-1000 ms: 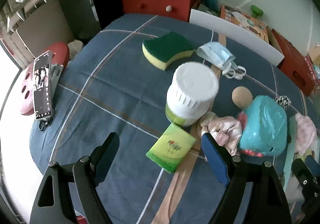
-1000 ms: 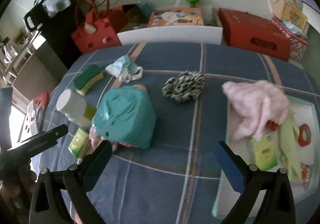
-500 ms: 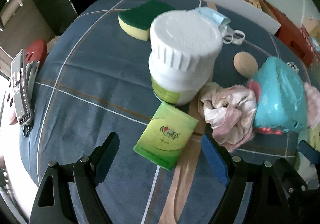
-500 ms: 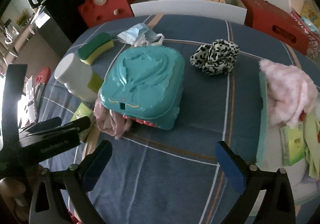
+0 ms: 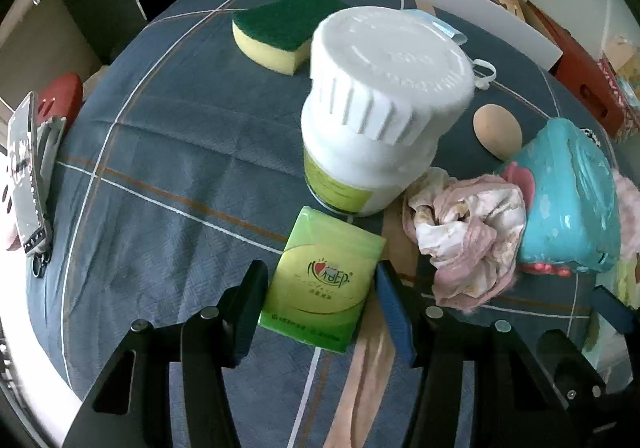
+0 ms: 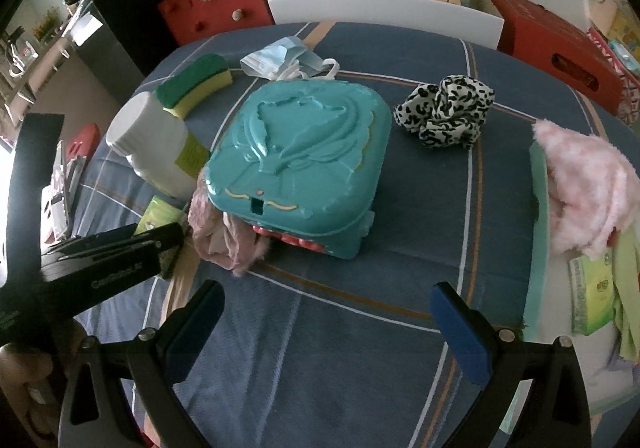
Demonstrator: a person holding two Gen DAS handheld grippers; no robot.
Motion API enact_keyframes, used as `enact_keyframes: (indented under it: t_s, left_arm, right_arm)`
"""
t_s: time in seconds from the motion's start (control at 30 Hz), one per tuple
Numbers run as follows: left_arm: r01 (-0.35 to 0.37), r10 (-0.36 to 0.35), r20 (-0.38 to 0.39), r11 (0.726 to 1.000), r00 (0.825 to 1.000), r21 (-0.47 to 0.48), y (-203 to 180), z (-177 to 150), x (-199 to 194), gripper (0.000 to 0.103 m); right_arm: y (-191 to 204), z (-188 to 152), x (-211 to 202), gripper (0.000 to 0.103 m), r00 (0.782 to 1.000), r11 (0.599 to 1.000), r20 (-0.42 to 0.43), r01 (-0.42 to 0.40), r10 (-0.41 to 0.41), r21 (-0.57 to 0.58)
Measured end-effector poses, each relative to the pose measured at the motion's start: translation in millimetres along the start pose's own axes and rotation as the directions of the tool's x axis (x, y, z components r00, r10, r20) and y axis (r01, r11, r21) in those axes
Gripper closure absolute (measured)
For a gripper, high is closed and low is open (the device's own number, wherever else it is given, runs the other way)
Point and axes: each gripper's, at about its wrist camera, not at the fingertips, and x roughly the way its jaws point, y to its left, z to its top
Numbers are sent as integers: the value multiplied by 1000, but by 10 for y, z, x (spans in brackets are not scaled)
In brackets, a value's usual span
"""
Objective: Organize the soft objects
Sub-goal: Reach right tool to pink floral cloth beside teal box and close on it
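The left gripper (image 5: 320, 288) has its fingers closed in around the green tissue pack (image 5: 323, 282), near side of the white jar (image 5: 376, 120). It's probably the pickup step, so next is squeezing and lifting toward the tray (image 6: 538, 208) far right. The right gripper (image 6: 326, 322) hovers spread apart, holding nothing.
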Motion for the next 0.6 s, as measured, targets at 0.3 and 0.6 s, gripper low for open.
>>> enact_keyframes:
  t_s: [0.3,0.6]
  left_arm:
    - [-45,47,30,997,998,-66,335,8,-118,46]
    - [-85,97,66,983,993,-160,716,-16,-220,46]
  right_arm:
    - [143,13,107,0,998,997,4,-70,70,-7]
    - [358,75,237,0,996,996,37,-78,79,-35]
